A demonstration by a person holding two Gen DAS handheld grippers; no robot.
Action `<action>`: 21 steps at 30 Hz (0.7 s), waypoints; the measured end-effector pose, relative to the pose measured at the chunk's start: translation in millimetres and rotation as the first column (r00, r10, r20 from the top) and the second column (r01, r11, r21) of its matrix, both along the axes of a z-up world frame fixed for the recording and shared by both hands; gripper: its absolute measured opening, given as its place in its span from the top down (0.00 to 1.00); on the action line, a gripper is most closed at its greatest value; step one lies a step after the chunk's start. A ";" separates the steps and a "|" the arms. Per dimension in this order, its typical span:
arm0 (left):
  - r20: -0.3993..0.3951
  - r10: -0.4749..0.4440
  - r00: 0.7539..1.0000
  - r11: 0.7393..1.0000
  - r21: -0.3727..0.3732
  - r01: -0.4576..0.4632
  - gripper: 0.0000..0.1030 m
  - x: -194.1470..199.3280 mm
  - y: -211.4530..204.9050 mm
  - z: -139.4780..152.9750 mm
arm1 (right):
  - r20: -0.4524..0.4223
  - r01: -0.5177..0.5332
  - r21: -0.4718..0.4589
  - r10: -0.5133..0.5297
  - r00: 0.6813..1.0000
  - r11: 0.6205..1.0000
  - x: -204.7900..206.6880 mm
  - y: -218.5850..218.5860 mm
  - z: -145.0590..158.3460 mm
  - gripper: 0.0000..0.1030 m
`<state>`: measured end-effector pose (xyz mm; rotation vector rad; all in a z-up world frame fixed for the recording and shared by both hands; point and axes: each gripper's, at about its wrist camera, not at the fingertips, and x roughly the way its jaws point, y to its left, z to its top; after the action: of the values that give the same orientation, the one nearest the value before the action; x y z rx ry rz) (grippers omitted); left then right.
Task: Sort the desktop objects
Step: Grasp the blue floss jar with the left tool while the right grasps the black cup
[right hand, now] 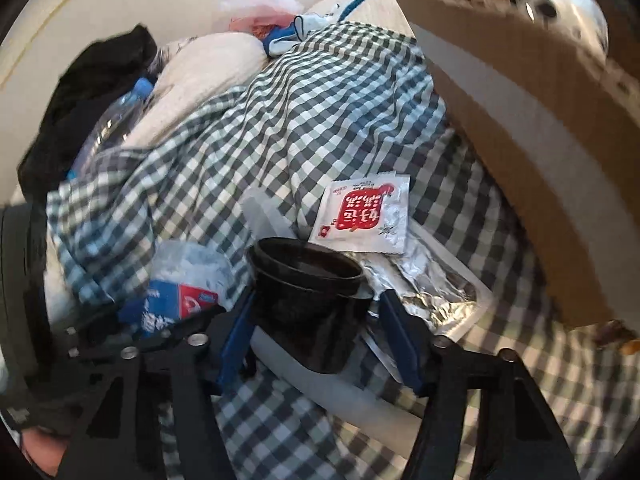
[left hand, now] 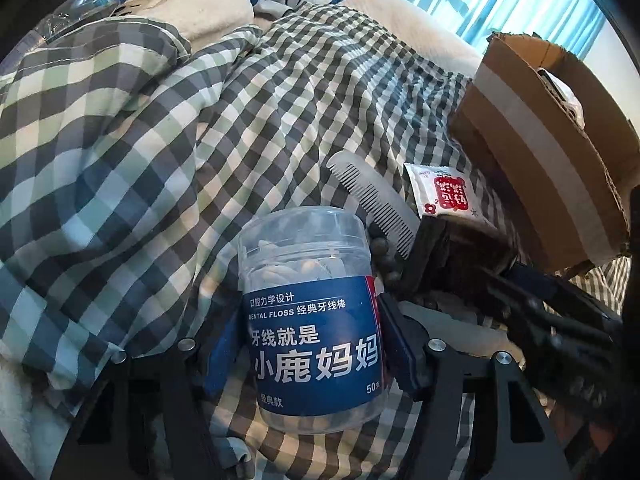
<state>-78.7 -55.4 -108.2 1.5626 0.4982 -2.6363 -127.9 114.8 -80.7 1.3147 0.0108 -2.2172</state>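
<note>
My left gripper point(left hand: 308, 344) is shut on a clear dental floss jar point(left hand: 312, 320) with a blue label, held over the checked cloth point(left hand: 160, 168). My right gripper point(right hand: 316, 328) is shut on a black round jar point(right hand: 308, 300); that jar also shows in the left wrist view point(left hand: 460, 248). A white comb point(left hand: 376, 204) and a red-and-white sachet point(left hand: 444, 196) lie beside it. The sachet point(right hand: 364, 216) lies just behind the black jar. The floss jar point(right hand: 180, 292) shows at the left in the right wrist view.
An open cardboard box point(left hand: 548, 148) stands at the right, also in the right wrist view point(right hand: 528, 120), with a white object point(right hand: 560, 12) inside. A silver foil pack point(right hand: 424, 284) lies on a white tray point(right hand: 360, 396). A water bottle point(left hand: 80, 8) and clothes lie at the back.
</note>
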 end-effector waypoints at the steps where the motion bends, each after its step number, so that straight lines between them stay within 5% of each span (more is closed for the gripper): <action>1: -0.002 -0.007 1.000 1.000 -0.012 0.007 0.36 -0.2 0.7 -0.4 | 0.006 -0.008 -0.002 0.008 1.000 1.000 0.7 -2.6 -0.2 0.48; 13: -0.069 0.002 0.998 1.000 0.006 -0.002 0.36 8.2 -3.8 6.4 | -0.150 -0.008 0.145 0.030 0.988 0.989 40.4 1.7 35.9 0.49; 21: -0.220 -0.008 0.975 1.000 -0.017 0.004 0.36 30.4 -2.1 38.1 | -0.282 0.009 0.172 0.041 0.959 0.985 58.2 -0.9 76.5 0.49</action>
<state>-48.4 -57.5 -70.1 1.2752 0.4804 -2.8260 -69.7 113.9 -4.2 1.0633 0.3255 -2.4166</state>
